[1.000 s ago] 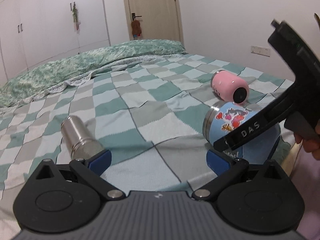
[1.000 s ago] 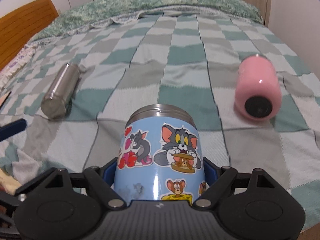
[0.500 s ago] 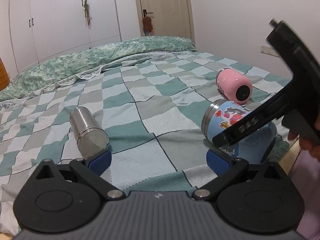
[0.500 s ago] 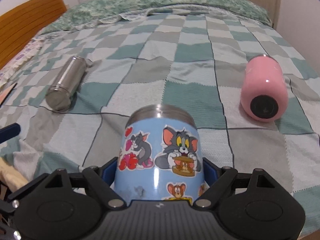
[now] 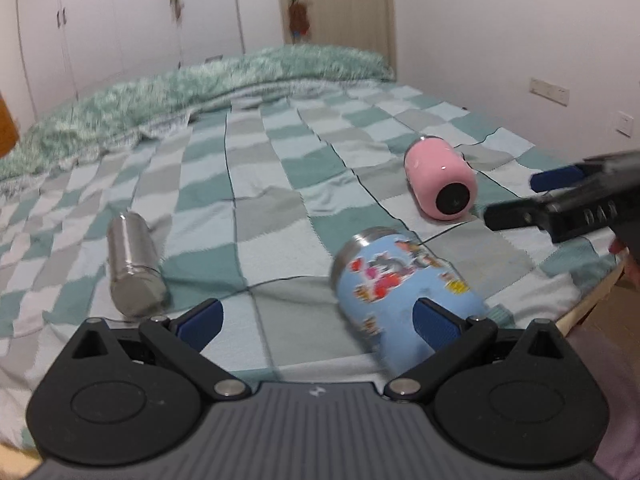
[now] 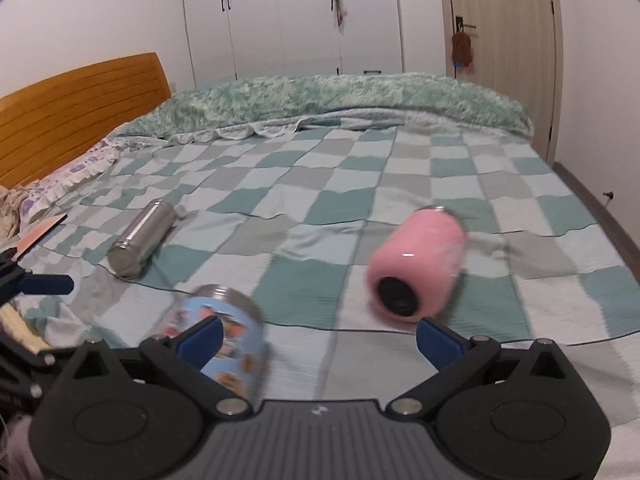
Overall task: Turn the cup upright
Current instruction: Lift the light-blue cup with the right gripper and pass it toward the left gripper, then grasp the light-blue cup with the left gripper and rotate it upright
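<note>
We see the blue cartoon-sticker cup (image 5: 404, 288) lying on its side on the checked bedspread (image 5: 272, 184), steel rim pointing away from us. Our left tool (image 5: 316, 316) is spread wide and empty, its right finger (image 5: 434, 322) in front of the cup. Our right tool (image 6: 318, 334) is released too, gripping nothing, the cup (image 6: 222, 336) behind its left finger (image 6: 200, 338). The pink cup (image 6: 416, 264) and steel flask (image 5: 134, 258) lie apart.

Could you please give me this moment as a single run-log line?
left gripper: open, empty | right gripper: open, empty | blue cartoon cup: on its side, ungripped | pink cup, steel bottle: lying down
</note>
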### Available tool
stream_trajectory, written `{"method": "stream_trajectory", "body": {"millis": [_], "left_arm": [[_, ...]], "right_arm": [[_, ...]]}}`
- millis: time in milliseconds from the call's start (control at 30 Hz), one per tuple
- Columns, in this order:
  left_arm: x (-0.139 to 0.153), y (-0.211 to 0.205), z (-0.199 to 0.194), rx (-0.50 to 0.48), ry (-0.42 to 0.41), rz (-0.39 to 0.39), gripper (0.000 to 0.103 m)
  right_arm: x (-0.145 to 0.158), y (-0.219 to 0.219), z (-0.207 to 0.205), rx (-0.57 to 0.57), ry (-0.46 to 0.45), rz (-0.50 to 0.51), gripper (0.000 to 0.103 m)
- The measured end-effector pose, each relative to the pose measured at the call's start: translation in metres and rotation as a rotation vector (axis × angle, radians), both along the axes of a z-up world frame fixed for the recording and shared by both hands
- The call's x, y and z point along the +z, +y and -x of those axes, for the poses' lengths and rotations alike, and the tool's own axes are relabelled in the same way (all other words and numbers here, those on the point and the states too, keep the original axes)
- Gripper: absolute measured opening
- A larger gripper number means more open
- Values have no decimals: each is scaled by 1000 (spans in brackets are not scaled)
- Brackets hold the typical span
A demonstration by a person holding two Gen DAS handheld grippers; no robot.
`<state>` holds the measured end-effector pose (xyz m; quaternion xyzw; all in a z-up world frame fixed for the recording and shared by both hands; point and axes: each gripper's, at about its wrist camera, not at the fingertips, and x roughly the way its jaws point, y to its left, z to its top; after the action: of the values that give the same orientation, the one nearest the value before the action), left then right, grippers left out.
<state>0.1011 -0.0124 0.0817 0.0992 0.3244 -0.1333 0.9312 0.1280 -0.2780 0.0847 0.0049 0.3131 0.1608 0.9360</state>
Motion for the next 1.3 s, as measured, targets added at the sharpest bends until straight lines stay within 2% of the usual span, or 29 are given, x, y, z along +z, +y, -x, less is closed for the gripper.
{"method": "stream_trajectory", "body": {"millis": [167, 400, 767, 900, 967, 1000, 1033, 1300], "left_arm": [[-1, -31, -25, 70, 102, 41, 103], [-13, -63, -57, 141, 195, 9, 103], [-29, -71, -93, 246, 319, -3, 103], [-36, -69, -104, 265, 396, 11, 103], [-39, -69, -107, 265, 436, 21, 97], [-42, -69, -110, 253, 469, 35, 90], [-44, -69, -111, 249, 486, 36, 90], [-44, -68, -106, 232, 459, 49, 89]], "right_arm": [[-16, -32, -3, 13, -53, 62, 103], [-38, -52, -13, 44, -75, 66, 103], [-56, -55, -29, 87, -87, 14, 103], [-60, -53, -32, 97, -79, 16, 103], [-61, -52, -32, 102, -80, 16, 103], [-61, -51, -32, 103, -80, 14, 103], [-61, -51, -32, 103, -81, 12, 103], [-58, -51, -26, 102, -74, -14, 103]]}}
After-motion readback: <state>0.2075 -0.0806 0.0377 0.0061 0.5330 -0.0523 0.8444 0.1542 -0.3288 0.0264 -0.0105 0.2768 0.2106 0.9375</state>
